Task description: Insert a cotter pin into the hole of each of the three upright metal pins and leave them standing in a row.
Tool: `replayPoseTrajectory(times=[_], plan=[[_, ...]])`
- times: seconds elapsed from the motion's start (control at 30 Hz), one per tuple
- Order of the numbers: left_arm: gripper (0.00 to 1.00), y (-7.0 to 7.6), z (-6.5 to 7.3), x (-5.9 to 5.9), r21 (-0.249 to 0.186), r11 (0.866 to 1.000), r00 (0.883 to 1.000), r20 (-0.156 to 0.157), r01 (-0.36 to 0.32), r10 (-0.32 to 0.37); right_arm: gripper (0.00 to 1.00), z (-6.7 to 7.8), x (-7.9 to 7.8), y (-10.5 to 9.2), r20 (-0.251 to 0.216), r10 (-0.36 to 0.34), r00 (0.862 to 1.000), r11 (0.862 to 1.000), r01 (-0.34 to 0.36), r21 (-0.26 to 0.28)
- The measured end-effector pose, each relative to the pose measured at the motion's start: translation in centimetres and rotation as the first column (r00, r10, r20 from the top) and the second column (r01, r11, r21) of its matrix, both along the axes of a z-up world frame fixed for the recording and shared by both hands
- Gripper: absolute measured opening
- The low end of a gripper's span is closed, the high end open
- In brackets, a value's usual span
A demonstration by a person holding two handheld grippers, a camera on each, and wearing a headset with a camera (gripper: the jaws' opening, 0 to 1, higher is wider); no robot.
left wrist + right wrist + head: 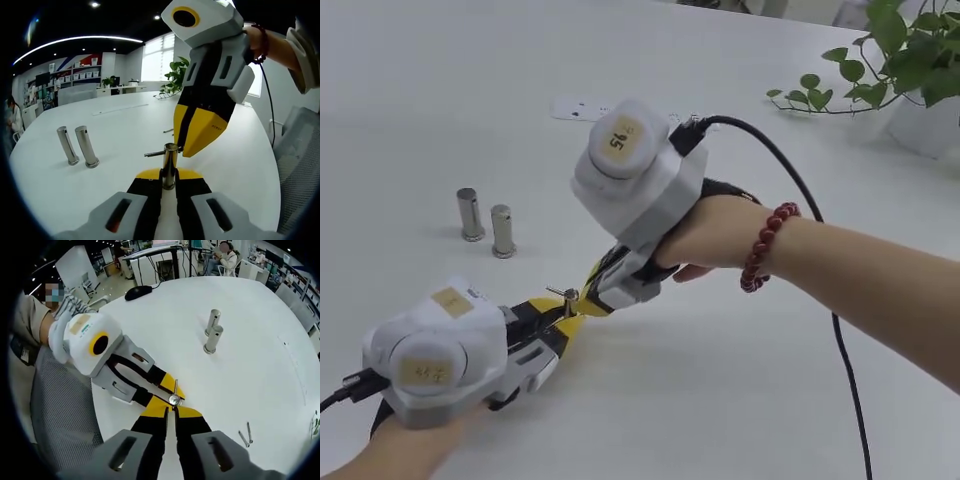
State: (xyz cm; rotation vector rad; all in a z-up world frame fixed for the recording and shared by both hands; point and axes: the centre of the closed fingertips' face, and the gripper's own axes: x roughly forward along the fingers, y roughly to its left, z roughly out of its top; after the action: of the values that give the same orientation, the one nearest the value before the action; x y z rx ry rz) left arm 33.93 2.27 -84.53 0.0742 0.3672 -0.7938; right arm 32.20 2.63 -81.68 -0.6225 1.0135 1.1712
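First pin in hand. Left gripper (169, 186) pinches the metal pin (170, 160) by its foot. Right gripper (184, 148) has its jaws pressed together, seemingly on the cotter pin (155, 153), whose tip pokes through the hole. Two bare pins (470, 213) stand together on the table (740, 400). Next: seat it fully, let go, stand the pin beside them.

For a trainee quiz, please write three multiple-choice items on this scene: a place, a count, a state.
1. Where is the third metal pin? A in the left gripper; B lying flat; C inside a box.
2. How many metal pins stand free on the table? A one; B two; C four.
3. The right gripper is: A wide open; B shut on a cotter pin; C set down.
Answers: A, its jaws clamp it upright; B, two stand side by side; B, its tips pinch the cotter pin against the held pin.
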Motion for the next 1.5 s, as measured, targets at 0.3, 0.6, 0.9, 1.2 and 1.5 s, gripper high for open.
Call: replayPoseTrajectory(times=[0.3, 0.6, 0.9, 1.2, 1.5], plan=[[0.15, 0.0, 0.4, 0.0, -0.024, 1.000, 1.000, 0.004, 0.006, -0.006, 0.14, 0.2, 0.0, -0.5, 0.008, -0.012, 1.000, 1.000, 0.012, 0.025], [0.31, 0.8, 0.7, -0.3, -0.030, 0.999, 1.000, -0.004, 0.020, -0.020, 0.20, 0.9, 0.4, -0.9, 0.014, -0.044, 0.999, 0.997, 0.043, 0.068], [0.49, 2.3, 2.0, -0.6, -0.064, 0.998, 1.000, -0.010, 0.002, -0.003, 0.27, 2.0, 0.6, -1.3, 0.021, -0.083, 0.996, 0.989, 0.079, 0.127], [0.70, 2.8, 4.0, -1.9, -0.109, 0.994, 1.000, -0.005, 0.021, -0.022, 0.30, 2.8, 0.6, -1.2, 0.041, -0.093, 0.995, 0.982, 0.085, 0.169], [0.86, 2.5, 5.7, -3.6, -0.121, 0.990, 0.997, 0.021, 0.072, -0.070, 0.33, 3.3, 0.2, -0.9, 0.049, -0.097, 0.994, 0.973, 0.084, 0.216]])
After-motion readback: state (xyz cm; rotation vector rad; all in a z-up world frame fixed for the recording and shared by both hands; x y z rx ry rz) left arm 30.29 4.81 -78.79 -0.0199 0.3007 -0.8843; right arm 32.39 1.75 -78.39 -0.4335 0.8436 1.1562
